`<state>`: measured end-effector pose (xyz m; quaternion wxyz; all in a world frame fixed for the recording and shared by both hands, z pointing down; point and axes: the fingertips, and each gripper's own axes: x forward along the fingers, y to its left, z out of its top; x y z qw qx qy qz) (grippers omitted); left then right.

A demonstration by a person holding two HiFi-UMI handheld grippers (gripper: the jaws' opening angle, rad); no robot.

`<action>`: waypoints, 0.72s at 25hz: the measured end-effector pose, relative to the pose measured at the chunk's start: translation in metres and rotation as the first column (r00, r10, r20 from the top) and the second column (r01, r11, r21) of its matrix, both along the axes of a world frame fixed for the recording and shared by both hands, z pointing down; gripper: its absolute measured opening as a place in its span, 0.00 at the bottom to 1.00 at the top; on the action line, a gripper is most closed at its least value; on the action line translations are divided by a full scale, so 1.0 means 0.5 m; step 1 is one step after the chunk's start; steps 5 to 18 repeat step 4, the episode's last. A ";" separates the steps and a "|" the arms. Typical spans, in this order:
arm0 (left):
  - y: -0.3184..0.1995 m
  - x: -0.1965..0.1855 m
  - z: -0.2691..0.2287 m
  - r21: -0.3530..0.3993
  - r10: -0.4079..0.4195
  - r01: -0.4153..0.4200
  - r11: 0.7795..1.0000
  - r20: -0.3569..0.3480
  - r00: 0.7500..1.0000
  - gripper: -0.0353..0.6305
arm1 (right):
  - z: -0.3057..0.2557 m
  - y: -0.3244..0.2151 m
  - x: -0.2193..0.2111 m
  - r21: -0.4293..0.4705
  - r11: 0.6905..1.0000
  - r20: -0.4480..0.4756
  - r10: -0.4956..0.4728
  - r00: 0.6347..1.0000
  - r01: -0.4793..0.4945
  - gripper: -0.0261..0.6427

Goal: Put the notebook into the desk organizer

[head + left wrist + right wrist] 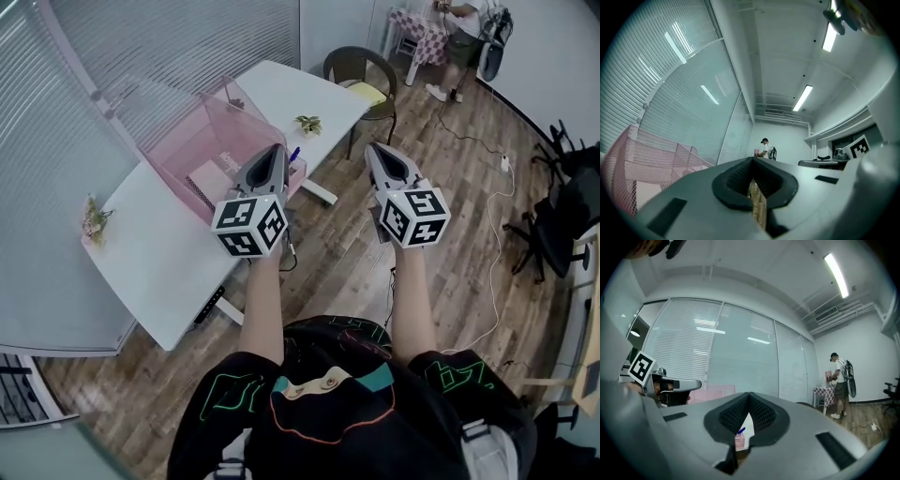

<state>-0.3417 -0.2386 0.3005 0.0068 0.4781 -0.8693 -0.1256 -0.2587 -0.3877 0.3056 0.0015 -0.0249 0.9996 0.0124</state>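
Above the wooden floor [450, 234] beside the white desk [169, 253], you hold both grippers out, each marker cube [249, 225] printed with black-and-white square patterns. Your left gripper [277, 148] has its jaws pressed together on nothing, and your right gripper [373, 147] is likewise closed and empty. Only the head view looks down into the pink mesh desk organizer [202, 131], where what looks like the notebook [212, 176] lies flat inside. Your right gripper view frames a blue pen [734, 433] just under its meeting tips. Your left gripper view shows the organizer's mesh side at lower left.
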 end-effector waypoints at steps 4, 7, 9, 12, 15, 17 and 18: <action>0.003 0.000 0.010 0.005 -0.012 0.012 1.000 -0.013 1.000 0.04 | 0.011 0.003 -0.002 0.006 1.000 -0.010 0.006 1.000 -0.006 0.04; 0.003 0.000 0.010 0.005 -0.012 0.012 1.000 -0.013 1.000 0.04 | 0.011 0.003 -0.002 0.006 1.000 -0.010 0.006 1.000 -0.006 0.04; 0.003 0.000 0.010 0.005 -0.012 0.012 1.000 -0.013 1.000 0.04 | 0.011 0.003 -0.002 0.006 1.000 -0.010 0.006 1.000 -0.006 0.04; 0.003 0.000 0.010 0.005 -0.012 0.012 1.000 -0.013 1.000 0.04 | 0.011 0.003 -0.002 0.006 1.000 -0.010 0.006 1.000 -0.006 0.04; 0.003 0.000 0.010 0.005 -0.012 0.012 1.000 -0.013 1.000 0.04 | 0.011 0.003 -0.002 0.006 1.000 -0.010 0.006 1.000 -0.006 0.04; 0.003 0.000 0.010 0.005 -0.012 0.012 1.000 -0.013 1.000 0.04 | 0.011 0.003 -0.002 0.006 1.000 -0.010 0.006 1.000 -0.006 0.04; 0.003 0.000 0.010 0.005 -0.012 0.012 1.000 -0.013 1.000 0.04 | 0.011 0.003 -0.002 0.006 1.000 -0.010 0.006 1.000 -0.006 0.04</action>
